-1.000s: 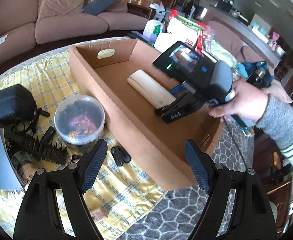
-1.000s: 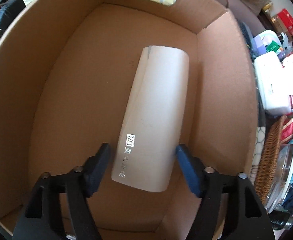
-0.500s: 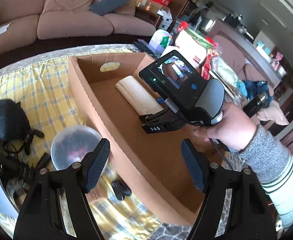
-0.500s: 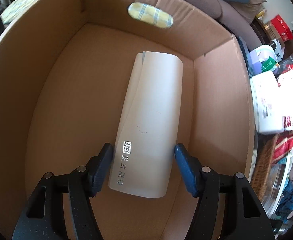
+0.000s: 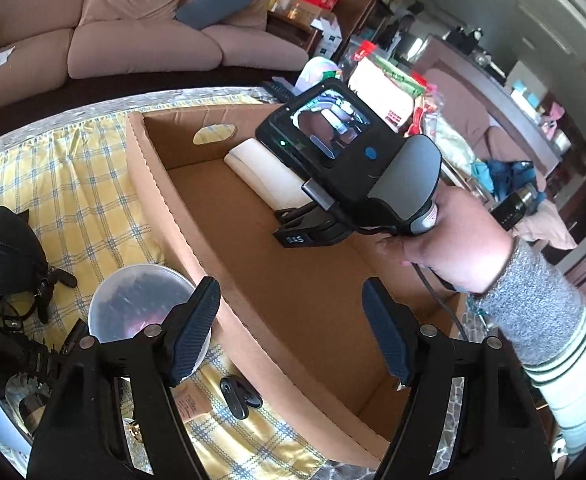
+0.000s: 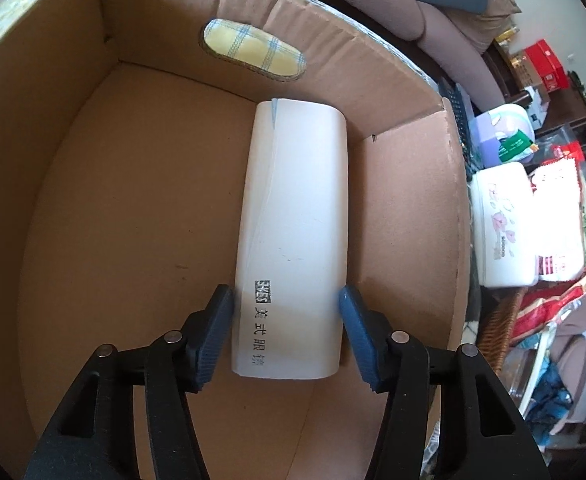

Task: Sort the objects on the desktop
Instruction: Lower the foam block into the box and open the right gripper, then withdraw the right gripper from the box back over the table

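Right tool (image 6: pixel 286 326) closing around one white case (image 6: pixel 295 240); one box (image 6: pixel 93 200).

left gripper (image 5: pixel 291 330): black arms, dark-blue ribbed pads, silver screws | right gripper (image 6: pixel 285 330): black arms, blue pads, silver screws, grey handle, screen, black cable | sleeve (image 5: pixel 549 320): grey cuff, white with green stripes
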Available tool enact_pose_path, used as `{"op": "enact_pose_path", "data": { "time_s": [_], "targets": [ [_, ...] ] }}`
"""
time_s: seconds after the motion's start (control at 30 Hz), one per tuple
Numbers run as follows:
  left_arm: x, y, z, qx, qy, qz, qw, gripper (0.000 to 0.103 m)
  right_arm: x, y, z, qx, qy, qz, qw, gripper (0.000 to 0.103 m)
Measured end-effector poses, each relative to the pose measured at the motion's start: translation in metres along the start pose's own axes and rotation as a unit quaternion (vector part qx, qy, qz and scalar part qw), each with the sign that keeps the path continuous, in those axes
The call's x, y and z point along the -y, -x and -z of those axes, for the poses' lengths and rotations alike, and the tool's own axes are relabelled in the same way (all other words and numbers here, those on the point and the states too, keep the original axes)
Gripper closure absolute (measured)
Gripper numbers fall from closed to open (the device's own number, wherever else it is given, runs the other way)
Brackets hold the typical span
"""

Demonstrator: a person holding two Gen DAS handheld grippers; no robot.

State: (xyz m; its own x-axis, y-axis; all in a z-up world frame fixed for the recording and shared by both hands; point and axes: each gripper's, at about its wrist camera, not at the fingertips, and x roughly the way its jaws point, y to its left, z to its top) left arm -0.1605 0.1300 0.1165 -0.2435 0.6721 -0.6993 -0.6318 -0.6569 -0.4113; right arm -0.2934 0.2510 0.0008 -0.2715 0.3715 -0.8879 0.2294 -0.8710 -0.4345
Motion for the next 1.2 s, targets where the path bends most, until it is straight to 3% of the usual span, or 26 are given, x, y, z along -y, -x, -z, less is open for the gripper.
{"op": "enact_pose_path", "data": {
  "time_s": [0.07, 0.2, 0.27, 0.4, 0.53, 0.73, 1.03, 1.2],
  "targets": [
    [0.001, 0.004, -0.001, 0.003, -0.003, -0.002, 1.0000, 0.033, -0.003, 0.005, -0.005, 0.020, 0.002, -0.008, 1.000, 0.039],
    [-0.001, 0.011, -0.004, 0.008, -0.004, -0.008, 0.9999, 0.033, 0.009, 0.028, -0.022, 0.079, -0.007, -0.014, 0.997, 0.012],
    [-0.003, 0.016, -0.005, 0.012, -0.004, -0.011, 0.9998, 0.033, 0.015, 0.032, -0.038, 0.091, -0.007, -0.007, 0.996, 0.006],
    [-0.007, 0.018, -0.004, 0.014, -0.011, -0.017, 0.9997, 0.033, 0.017, 0.018, -0.067, 0.075, 0.009, 0.034, 0.997, 0.005],
    [-0.011, 0.013, -0.004, 0.008, -0.015, -0.017, 0.9997, 0.033, 0.013, -0.009, -0.080, 0.053, 0.027, 0.043, 0.997, 0.005],
    [-0.015, 0.005, 0.000, 0.002, -0.008, -0.009, 0.9999, 0.033, 0.006, -0.037, -0.075, 0.029, 0.065, 0.152, 0.986, 0.004],
    [-0.008, 0.009, 0.004, -0.004, -0.013, -0.010, 0.9999, 0.033, 0.027, -0.038, -0.068, 0.032, 0.040, 0.139, 0.989, 0.004],
    [0.004, 0.024, 0.010, -0.001, -0.024, -0.013, 0.9996, 0.028, 0.034, 0.013, -0.049, 0.094, 0.009, 0.065, 0.993, 0.003]
  ]
}}
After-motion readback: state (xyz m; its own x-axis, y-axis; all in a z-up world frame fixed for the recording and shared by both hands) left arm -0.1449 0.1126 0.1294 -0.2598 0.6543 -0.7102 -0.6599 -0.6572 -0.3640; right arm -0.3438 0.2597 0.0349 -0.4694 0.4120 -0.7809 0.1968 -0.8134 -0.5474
